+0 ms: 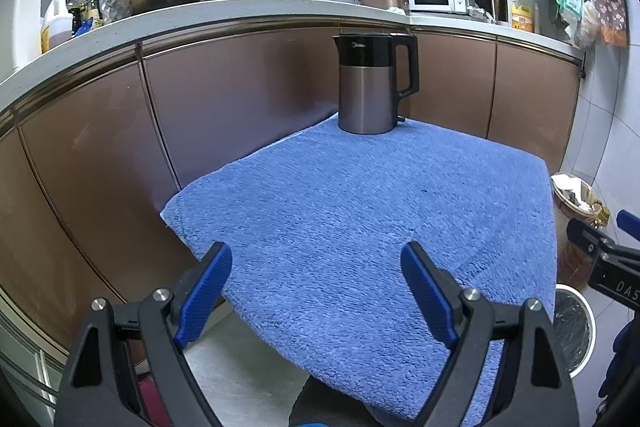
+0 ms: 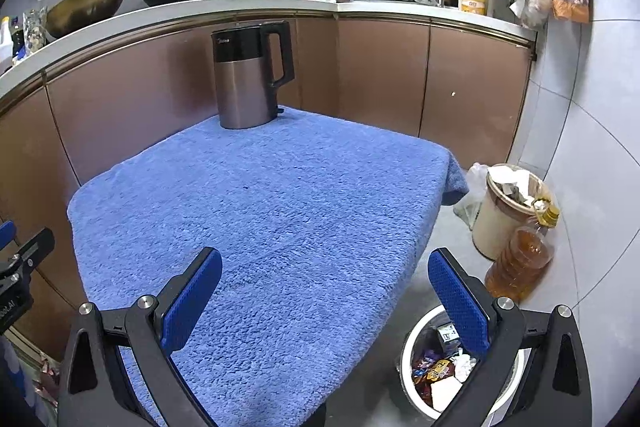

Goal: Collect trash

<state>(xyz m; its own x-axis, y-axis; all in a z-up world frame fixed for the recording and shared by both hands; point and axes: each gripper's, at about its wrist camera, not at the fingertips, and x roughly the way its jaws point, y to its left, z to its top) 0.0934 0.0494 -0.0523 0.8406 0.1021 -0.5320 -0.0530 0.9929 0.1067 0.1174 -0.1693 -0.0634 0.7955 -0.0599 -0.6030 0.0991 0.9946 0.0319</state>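
Note:
A white round trash bin [image 2: 412, 359] stands on the floor at the table's right front corner, holding wrappers and crumpled paper [image 2: 438, 373]. Its rim also shows in the left wrist view [image 1: 580, 327]. My right gripper [image 2: 324, 267] is open and empty, its right finger above the bin and its left finger over the blue towel [image 2: 260, 219]. My left gripper [image 1: 316, 259] is open and empty over the towel's front edge [image 1: 340, 227]. No loose trash shows on the towel.
A steel electric kettle [image 2: 246, 79] stands at the towel's far corner. A beige bin full of paper [image 2: 502, 211] and an oil bottle [image 2: 520, 263] stand on the floor to the right. Brown cabinets [image 1: 240, 99] run behind, under a cluttered counter.

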